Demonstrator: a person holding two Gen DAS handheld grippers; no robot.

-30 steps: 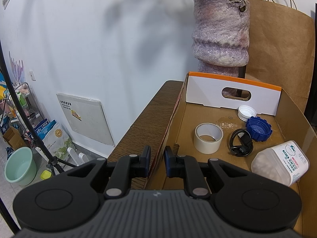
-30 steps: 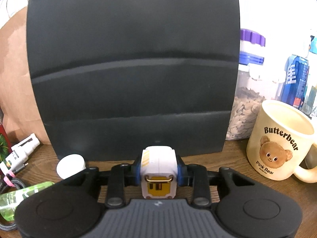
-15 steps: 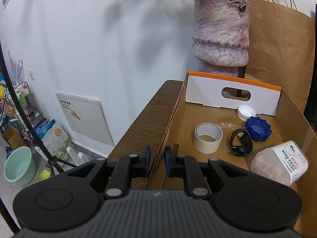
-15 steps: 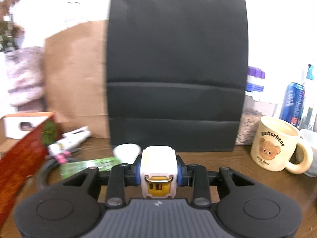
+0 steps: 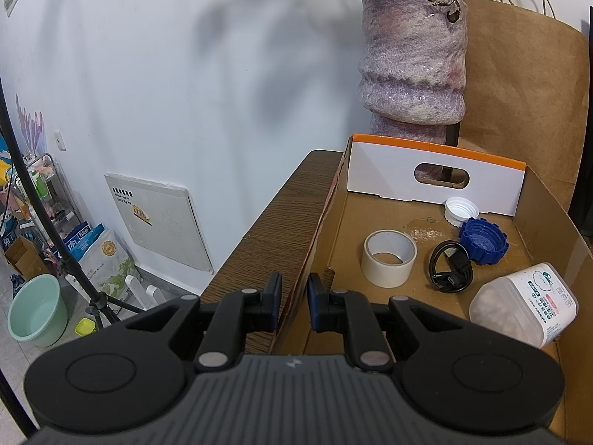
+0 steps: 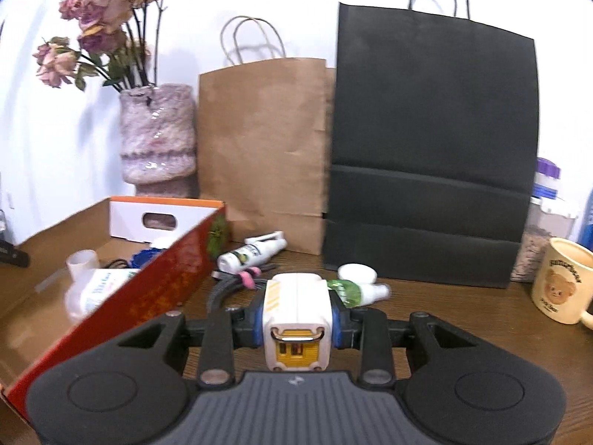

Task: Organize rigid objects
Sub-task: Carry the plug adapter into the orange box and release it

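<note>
Below, two wrist views of a wooden table (image 6: 463, 307) at one moment. Right gripper (image 6: 297, 320): its jaws are closed on a small white cube-shaped gadget (image 6: 296, 319) with a yellow face and a metal clasp, held above the table just right of the cardboard box (image 6: 163, 278), whose outer wall is red. Left gripper (image 5: 292, 302): its jaws stand narrow, with the near left wall of the same box between the pads; whether they press on it cannot be told. Inside the box lie a roll of pale tape (image 5: 389, 261), a coiled black cable (image 5: 450, 270), a blue screw cap (image 5: 483, 244), a white screw cap (image 5: 461, 210) and a clear lidded container (image 5: 522, 304) on its side. Behind the box stand a mottled purple vase (image 6: 157, 135) of dried roses, a brown paper bag (image 6: 263, 152) and a black paper bag (image 6: 433, 155). On the table between the box and the bags lie a white tube (image 6: 252, 250), a green-labelled bottle (image 6: 355, 291) and a white lid (image 6: 355, 272). At far right stands a cream bear mug (image 6: 561, 285).
</note>
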